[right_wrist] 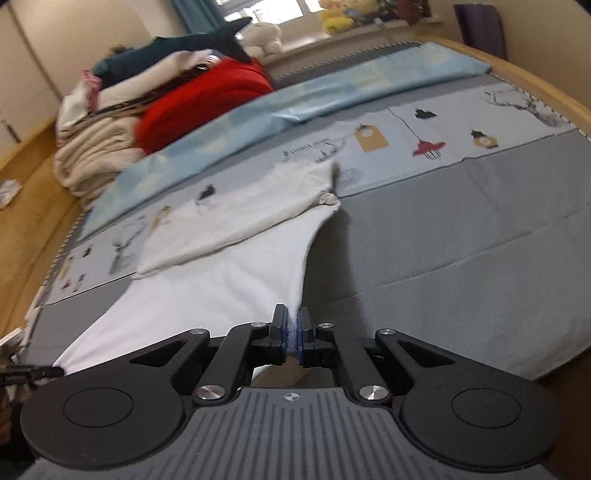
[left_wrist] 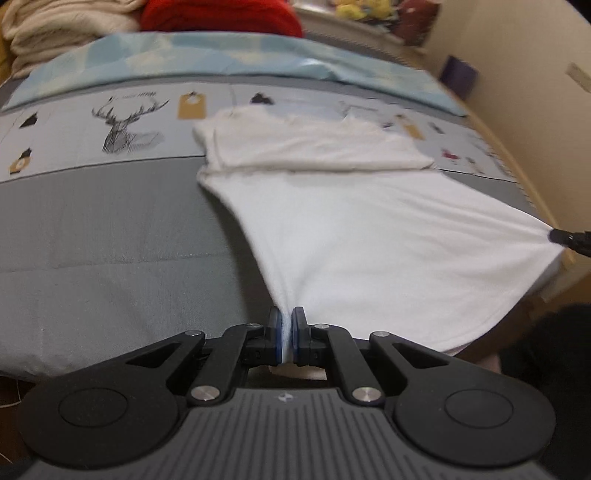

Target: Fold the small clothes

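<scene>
A white garment [left_wrist: 369,236] is shown stretched above a bed [left_wrist: 110,240], held at its two near corners. The left tongs [left_wrist: 286,332] are seen closed on one corner, the cloth being pinched between the blue-faced pads [left_wrist: 296,334] and drawn into a narrow bunch at the grip. The right tongs [right_wrist: 293,334] are likewise seen clamped on the other near corner, with a thin fold of fabric caught between their pads [right_wrist: 305,336]. In the left wrist view, the tip of the right tongs is visible at the right edge of the frame, where the fabric is pulled to a point. In the right wrist view, part of the left tongs is visible at the lower left, beside the edge of the cloth.

The near half of the garment is raised and held taut between the two grips; the far half rests on the bed, where a folded-over upper portion [left_wrist: 306,147] is laid across the cloth with its edge running crosswise. The far part lies over a printed band [left_wrist: 122,122] of the bed cover, marked with a deer head and hanging tags. A light blue sheet [left_wrist: 184,59] is laid across the bed beyond the garment. A red bundle [right_wrist: 199,99] and a cream blanket [right_wrist: 96,155] are piled at the far end, with soft toys [right_wrist: 340,16] seen on a sill behind, blurred.
</scene>
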The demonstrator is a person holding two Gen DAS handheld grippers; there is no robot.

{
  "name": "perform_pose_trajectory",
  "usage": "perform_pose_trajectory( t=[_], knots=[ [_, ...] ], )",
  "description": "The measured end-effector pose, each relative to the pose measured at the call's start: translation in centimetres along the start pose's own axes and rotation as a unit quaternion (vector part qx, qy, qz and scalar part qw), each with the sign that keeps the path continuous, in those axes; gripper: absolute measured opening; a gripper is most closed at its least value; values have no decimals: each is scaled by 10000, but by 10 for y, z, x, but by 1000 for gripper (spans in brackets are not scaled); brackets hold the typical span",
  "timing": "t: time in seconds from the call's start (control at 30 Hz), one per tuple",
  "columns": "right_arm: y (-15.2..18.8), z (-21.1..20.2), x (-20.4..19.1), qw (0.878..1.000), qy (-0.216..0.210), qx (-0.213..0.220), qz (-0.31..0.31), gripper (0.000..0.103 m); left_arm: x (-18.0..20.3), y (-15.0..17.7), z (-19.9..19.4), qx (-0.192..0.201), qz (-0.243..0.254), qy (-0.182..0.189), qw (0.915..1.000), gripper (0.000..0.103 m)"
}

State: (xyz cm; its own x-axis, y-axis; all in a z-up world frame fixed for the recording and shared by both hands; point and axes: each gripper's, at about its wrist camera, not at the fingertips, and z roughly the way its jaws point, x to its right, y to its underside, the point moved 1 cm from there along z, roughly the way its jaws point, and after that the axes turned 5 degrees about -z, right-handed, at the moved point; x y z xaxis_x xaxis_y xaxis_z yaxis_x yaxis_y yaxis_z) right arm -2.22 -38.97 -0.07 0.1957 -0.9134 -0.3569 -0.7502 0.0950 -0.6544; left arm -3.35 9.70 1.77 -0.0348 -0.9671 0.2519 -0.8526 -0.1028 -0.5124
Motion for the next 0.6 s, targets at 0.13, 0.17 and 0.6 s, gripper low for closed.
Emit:
perform_pose_trajectory(
  t=[0.13, 0.17, 0.6],
  knots=[
    [7, -48, 2, 9994, -330, -47, -132, 4, -8, 17, -41, 30, -25, 136, 9999, 5],
    [10, -58, 3, 9990, -399, -57, -187, 4, -11, 20, -47, 43, -90, 163, 9998, 5],
    [-41, 42, 22, 9988, -292, -400, -41, 4, -50, -84, 68, -114, -505, 12, 9987, 5]
  ],
)
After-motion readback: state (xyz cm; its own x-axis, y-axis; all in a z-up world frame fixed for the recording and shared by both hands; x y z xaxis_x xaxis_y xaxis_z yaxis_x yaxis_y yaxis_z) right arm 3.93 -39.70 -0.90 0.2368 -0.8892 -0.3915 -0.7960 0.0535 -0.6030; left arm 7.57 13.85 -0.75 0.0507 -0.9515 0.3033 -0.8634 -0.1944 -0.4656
